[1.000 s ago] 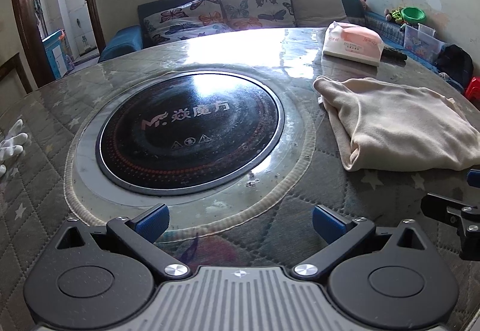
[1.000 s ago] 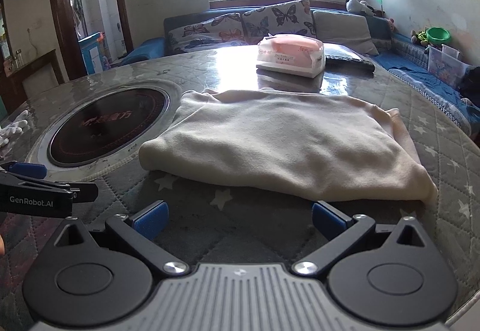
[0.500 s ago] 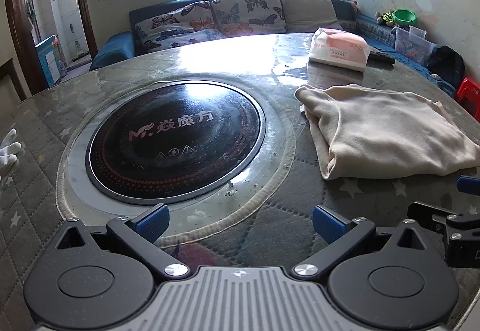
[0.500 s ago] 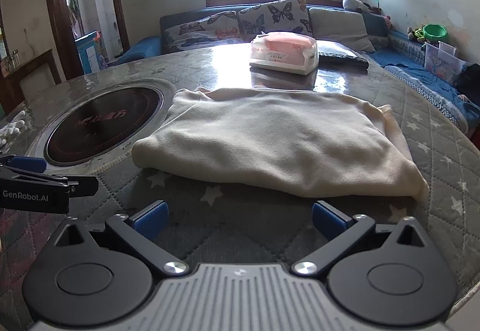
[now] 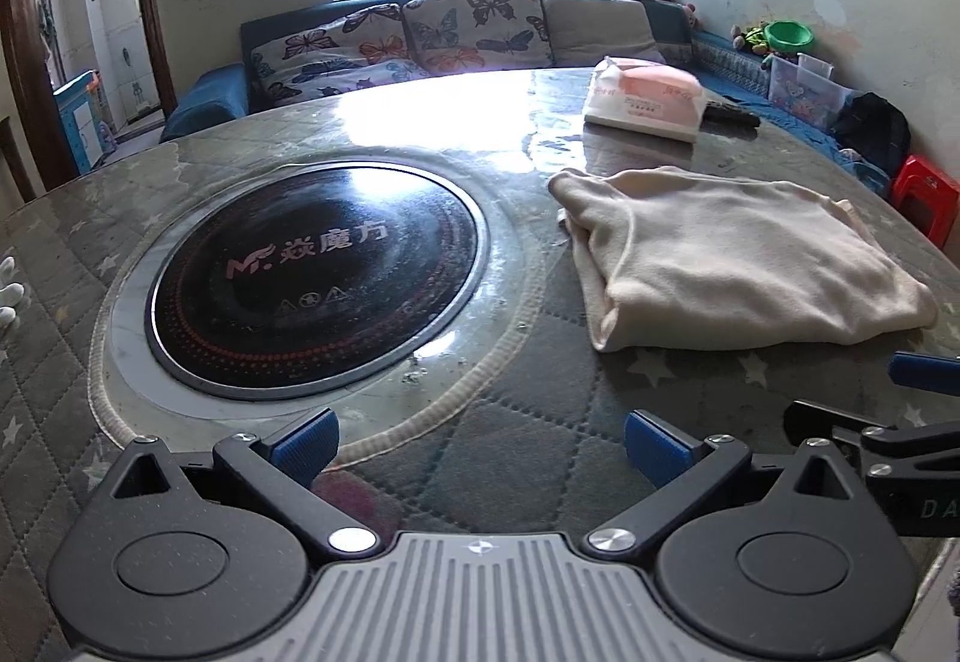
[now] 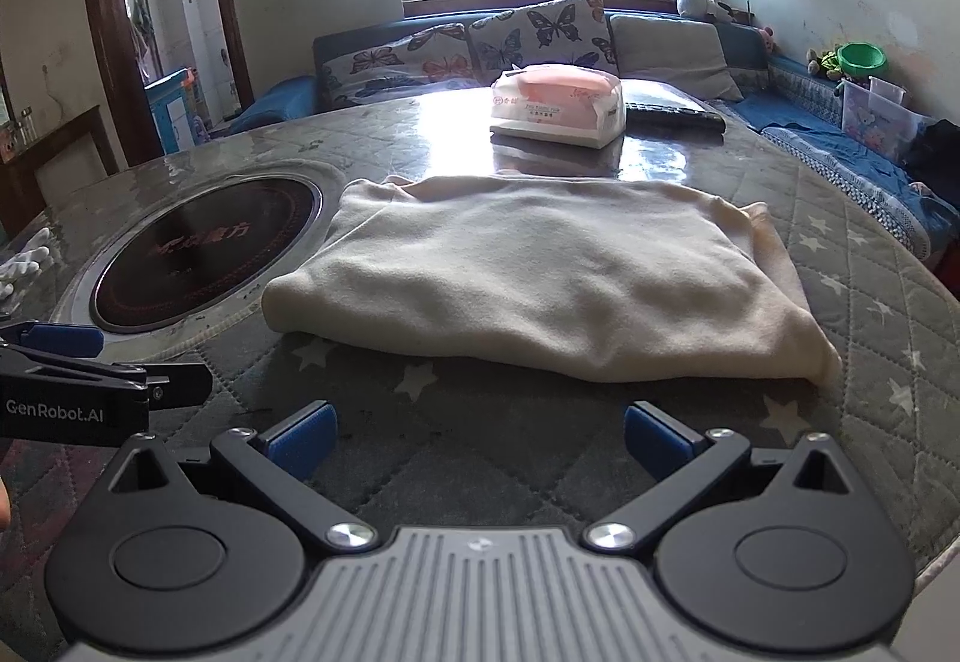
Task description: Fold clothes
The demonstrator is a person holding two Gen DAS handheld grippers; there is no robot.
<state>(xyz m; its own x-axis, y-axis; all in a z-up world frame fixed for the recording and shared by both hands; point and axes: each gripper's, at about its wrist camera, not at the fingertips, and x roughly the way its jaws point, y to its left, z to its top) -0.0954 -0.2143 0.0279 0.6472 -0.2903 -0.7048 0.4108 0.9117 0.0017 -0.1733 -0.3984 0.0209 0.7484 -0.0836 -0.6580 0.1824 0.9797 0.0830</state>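
Since a second ago we have drawn both grippers back, left gripper point(image 5: 477, 443) and right gripper point(image 6: 477, 437) spread wide and empty, leaving the folded cream garment point(image 6: 540, 284) resting beside the induction cooktop point(image 5: 315, 281), apparently finished.

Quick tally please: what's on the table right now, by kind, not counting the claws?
Folded cream garment: 1
Pink tissue pack: 1
Black remote: 1
Built-in round cooktop: 1
White glove at left edge: 1
Total: 5
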